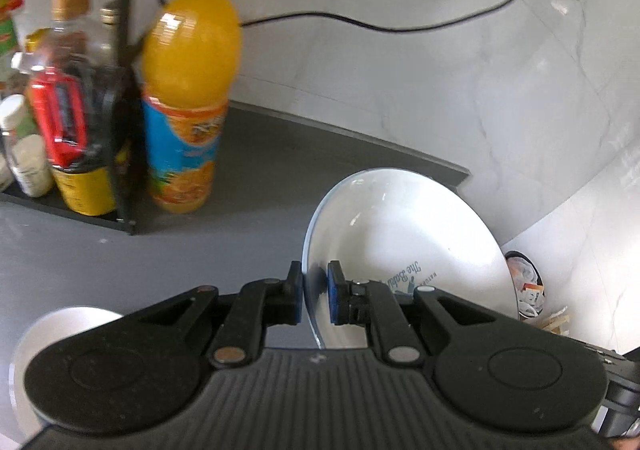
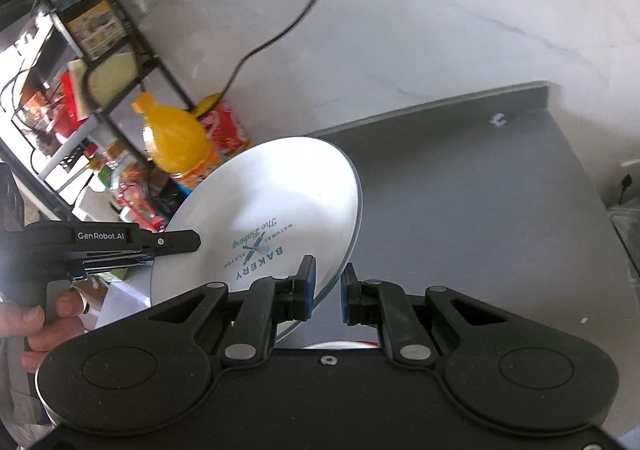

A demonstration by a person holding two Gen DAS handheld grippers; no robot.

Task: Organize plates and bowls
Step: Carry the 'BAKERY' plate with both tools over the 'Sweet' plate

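The white plate (image 2: 276, 206) bore "The Baking", "NATURAL FLAVOR" and "BAKERY" in blue print. "GenRobot.AI" stood on the left gripper (image 2: 182, 242). Bottle labels were unreadable.

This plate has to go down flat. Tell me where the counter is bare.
The grey counter is bare to the right of the plate, up to the back ledge and marble wall. A second bare strip lies between the orange juice bottle and the plate. The black rack side is crowded with bottles.
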